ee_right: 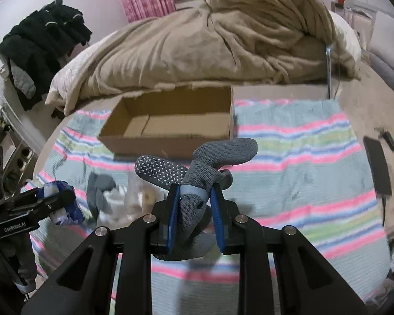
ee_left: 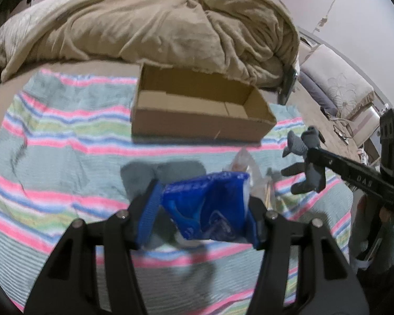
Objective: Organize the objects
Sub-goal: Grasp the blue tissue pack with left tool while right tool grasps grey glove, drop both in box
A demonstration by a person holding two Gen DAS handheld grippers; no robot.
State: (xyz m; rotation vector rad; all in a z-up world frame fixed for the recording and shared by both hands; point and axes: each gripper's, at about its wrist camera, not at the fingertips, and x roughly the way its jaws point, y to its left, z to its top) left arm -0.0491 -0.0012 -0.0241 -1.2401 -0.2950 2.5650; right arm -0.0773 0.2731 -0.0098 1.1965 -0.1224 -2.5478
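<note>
An open, empty cardboard box (ee_left: 202,113) stands on a striped blanket on the bed; it also shows in the right wrist view (ee_right: 168,126). My left gripper (ee_left: 202,215) is shut on a blue plastic packet (ee_left: 210,204), held above the blanket in front of the box; the packet also shows in the right wrist view (ee_right: 63,204). My right gripper (ee_right: 194,215) is shut on a grey dotted glove (ee_right: 194,165), held above the blanket to the right of the left gripper. The glove also shows in the left wrist view (ee_left: 304,162).
A clear plastic bag (ee_right: 139,199) and a grey cloth item (ee_right: 99,186) lie on the striped blanket (ee_right: 302,157) between the grippers. A bunched beige duvet (ee_left: 155,26) lies behind the box. A dark flat device (ee_right: 378,165) lies at the bed's right side.
</note>
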